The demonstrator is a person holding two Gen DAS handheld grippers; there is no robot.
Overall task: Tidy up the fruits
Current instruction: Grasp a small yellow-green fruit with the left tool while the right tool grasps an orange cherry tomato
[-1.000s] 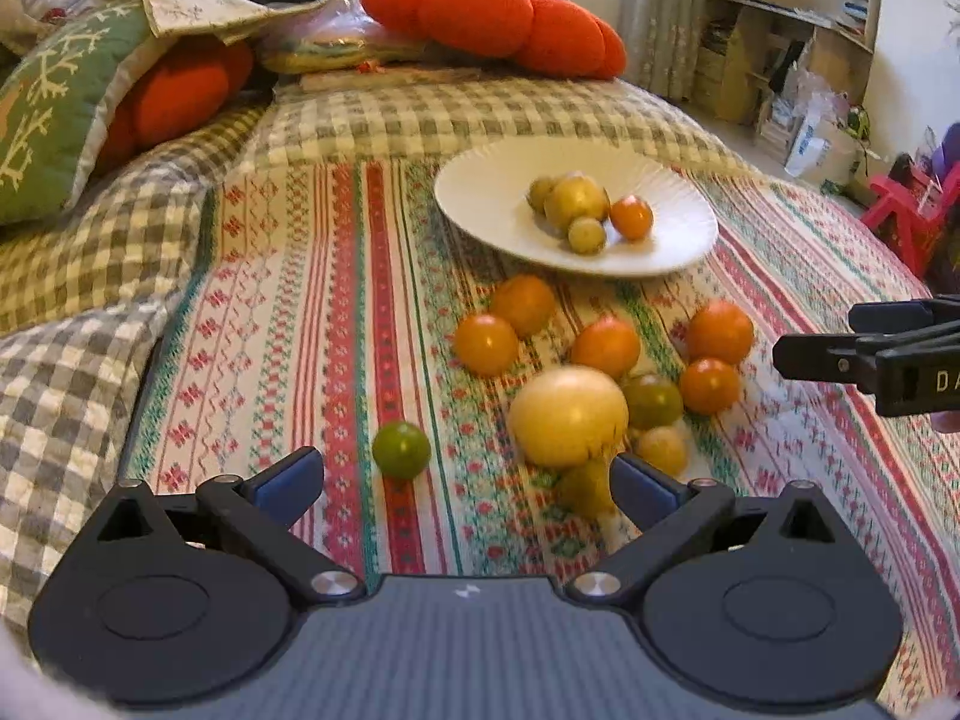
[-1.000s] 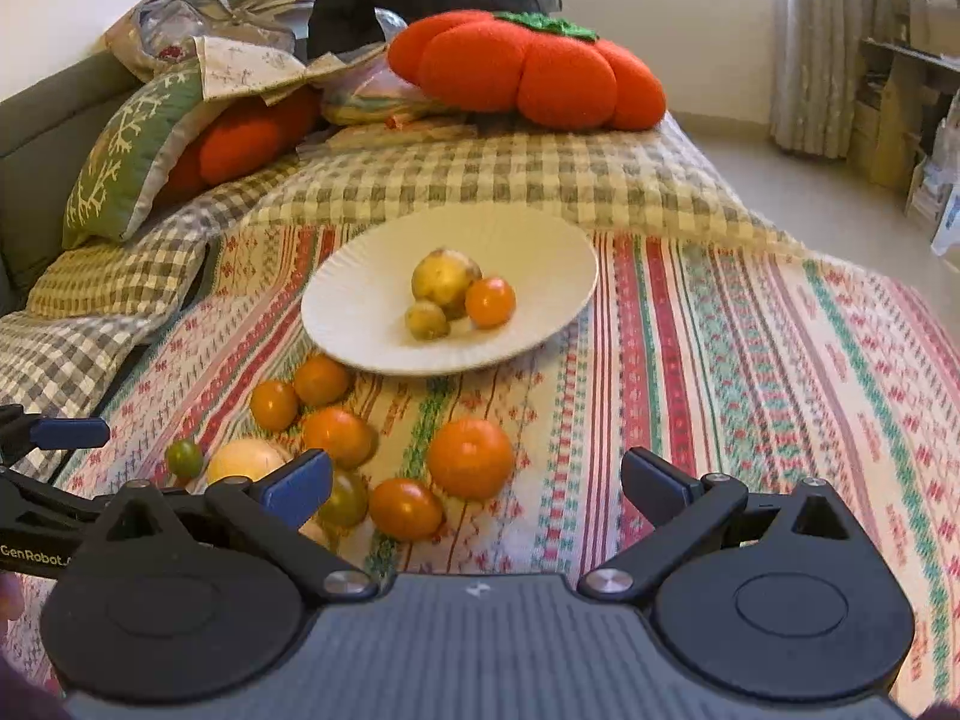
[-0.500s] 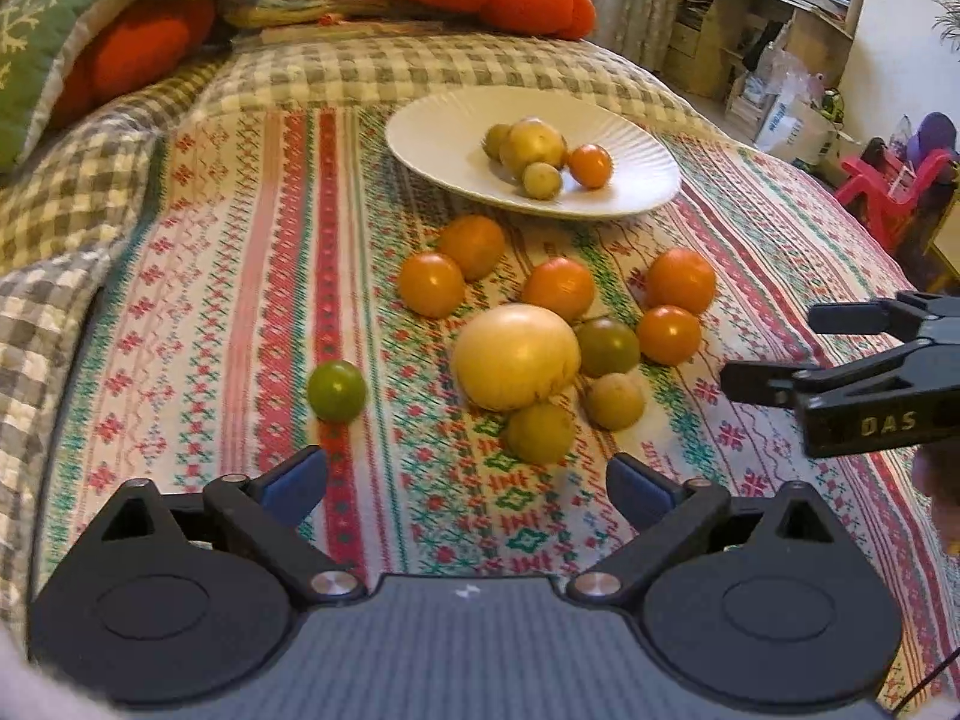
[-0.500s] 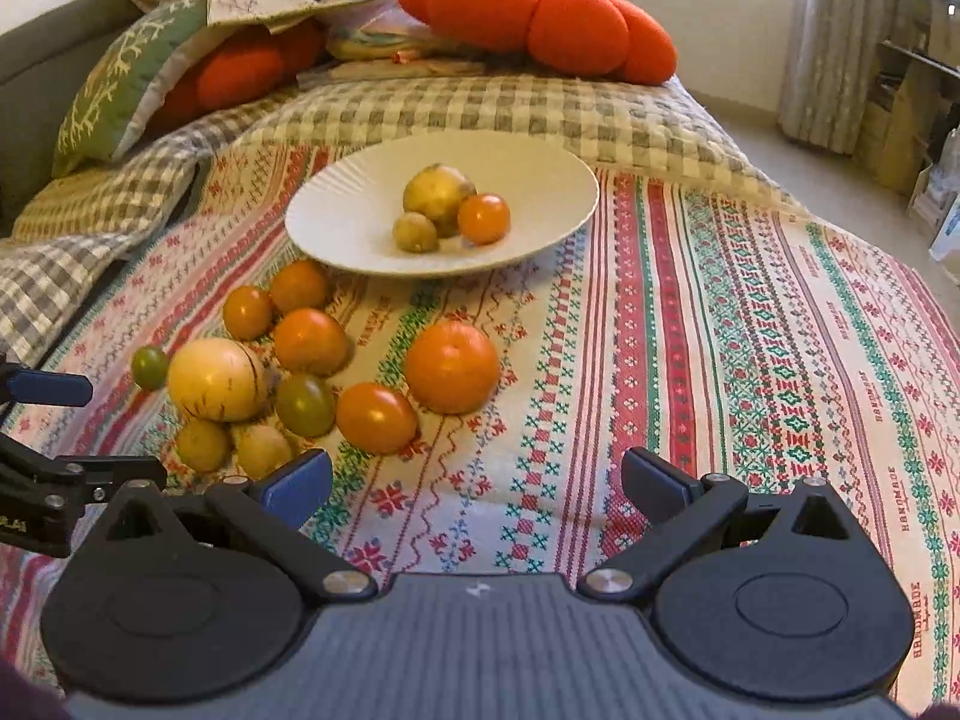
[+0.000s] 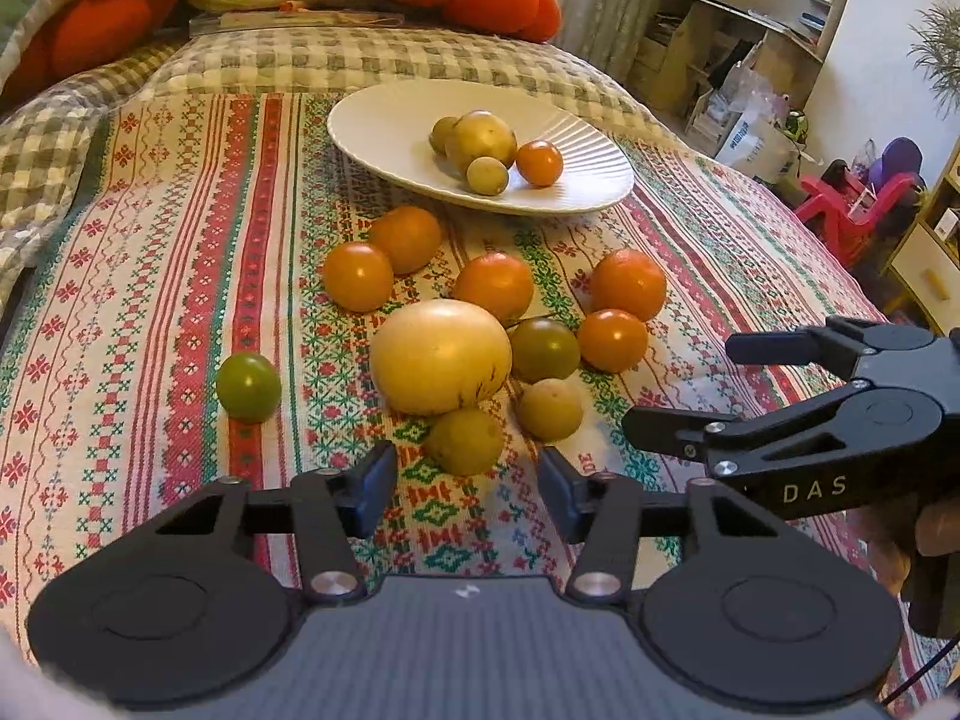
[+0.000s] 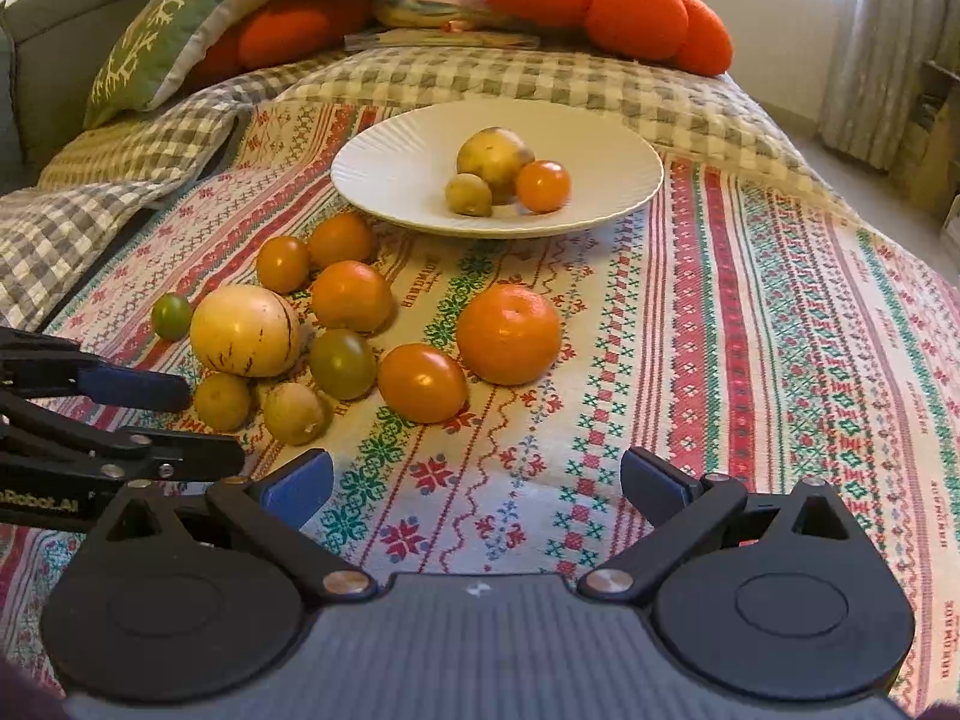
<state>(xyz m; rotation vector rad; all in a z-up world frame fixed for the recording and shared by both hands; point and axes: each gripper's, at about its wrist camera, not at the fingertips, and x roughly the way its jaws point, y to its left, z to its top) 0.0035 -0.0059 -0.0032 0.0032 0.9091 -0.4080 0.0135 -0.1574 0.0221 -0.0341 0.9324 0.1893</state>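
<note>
A white plate [image 5: 384, 120] [image 6: 612, 144] holds a few yellow fruits and one orange tomato [image 5: 539, 163]. In front of it, on the striped cloth, lie several loose fruits: a large yellow melon [image 5: 440, 355] [image 6: 245, 330], orange tomatoes, a big orange [image 6: 507, 334], a green tomato [image 5: 248, 387] and small yellow-green fruits. My left gripper [image 5: 467, 489] is open, its jaws narrowed, just short of a small yellow-green fruit [image 5: 464, 441] [image 6: 222, 401]. My right gripper [image 6: 474, 489] is open and empty, low over the cloth right of the pile; it also shows in the left wrist view [image 5: 678, 384].
The fruits lie on a bed with a striped cloth [image 6: 750, 312] over a checked quilt [image 6: 540, 75]. Orange pumpkin cushions [image 6: 606, 0] and a green pillow [image 6: 162, 42] sit at the back. Shelves and red toys [image 5: 852, 210] stand on the floor to the right.
Both grippers have moved forward and down toward the fruit pile. My left gripper's jaws have narrowed and now sit close to the small yellow-green fruit.
</note>
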